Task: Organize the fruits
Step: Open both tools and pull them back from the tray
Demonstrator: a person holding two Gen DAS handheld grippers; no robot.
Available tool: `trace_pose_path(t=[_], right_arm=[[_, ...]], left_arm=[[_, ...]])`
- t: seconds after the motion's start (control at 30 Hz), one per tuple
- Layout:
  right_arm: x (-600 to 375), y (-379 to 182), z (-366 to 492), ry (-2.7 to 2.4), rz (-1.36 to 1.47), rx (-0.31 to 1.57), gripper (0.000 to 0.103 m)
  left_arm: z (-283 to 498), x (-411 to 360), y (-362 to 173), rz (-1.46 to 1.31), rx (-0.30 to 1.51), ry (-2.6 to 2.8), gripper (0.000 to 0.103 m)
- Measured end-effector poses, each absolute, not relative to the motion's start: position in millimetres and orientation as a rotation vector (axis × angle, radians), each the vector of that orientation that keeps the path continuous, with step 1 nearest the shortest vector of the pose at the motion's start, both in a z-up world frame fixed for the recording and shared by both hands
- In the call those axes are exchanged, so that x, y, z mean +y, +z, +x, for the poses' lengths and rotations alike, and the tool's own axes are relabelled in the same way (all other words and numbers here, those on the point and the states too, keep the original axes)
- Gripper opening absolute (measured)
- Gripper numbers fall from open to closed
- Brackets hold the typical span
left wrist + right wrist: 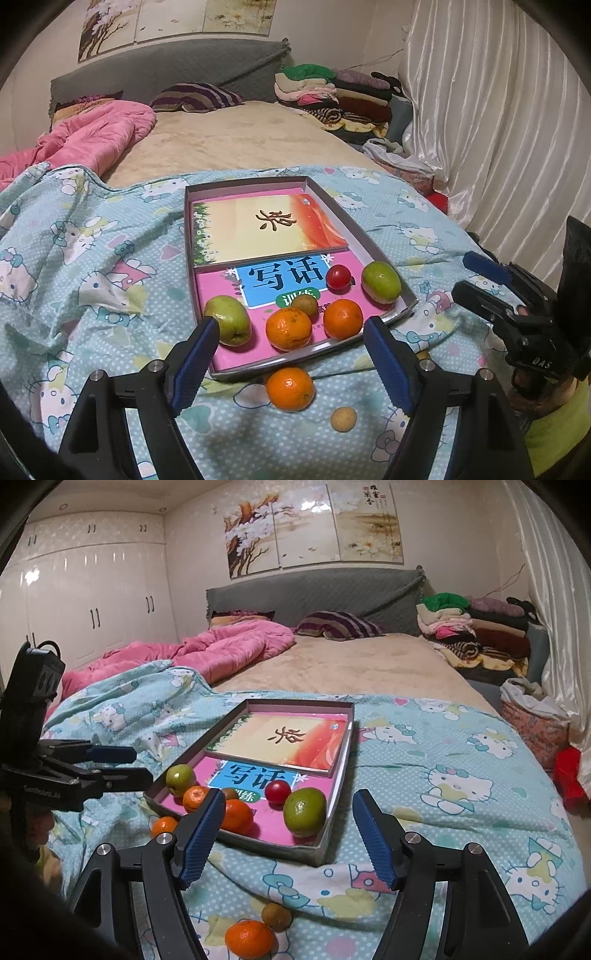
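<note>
Left gripper (291, 343): jaws wide, holding nothing.
Loose orange (290, 388): on the bedspread (92, 258), just outside the near wall of the tray (373, 240), centred between the left fingers; round, no long axis.
Small tan fruit (343, 418): on the bedspread, right of that orange.
Tray contents: green fruits, oranges, a red fruit, over books.
Right gripper (288, 821): jaws wide, empty; its nearest loose orange (250, 938) lies low, behind the tips.
Judgement: left gripper is better placed; the tray wall crowds the far side.

Between the jaws, the cardboard tray (384, 242) holds glossy paper books (273, 229); the mandarins (289, 329) have dimpled skin; matt cotton bedsheet (110, 258) beneath.
</note>
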State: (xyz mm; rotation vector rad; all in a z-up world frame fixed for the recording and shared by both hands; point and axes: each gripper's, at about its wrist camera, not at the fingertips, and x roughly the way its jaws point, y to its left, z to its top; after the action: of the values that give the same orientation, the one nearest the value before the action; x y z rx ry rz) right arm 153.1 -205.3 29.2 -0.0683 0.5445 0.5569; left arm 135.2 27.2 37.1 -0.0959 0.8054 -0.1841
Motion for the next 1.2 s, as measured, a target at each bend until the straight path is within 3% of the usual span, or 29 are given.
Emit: trace_pose_path(t=[1.2], right_arm=[[-184, -19, 110, 0.597, -0.149, 0.687, 0.073]], left_arm=[[95, 23, -2, -0.074, 0.888, -0.165, 0.080]])
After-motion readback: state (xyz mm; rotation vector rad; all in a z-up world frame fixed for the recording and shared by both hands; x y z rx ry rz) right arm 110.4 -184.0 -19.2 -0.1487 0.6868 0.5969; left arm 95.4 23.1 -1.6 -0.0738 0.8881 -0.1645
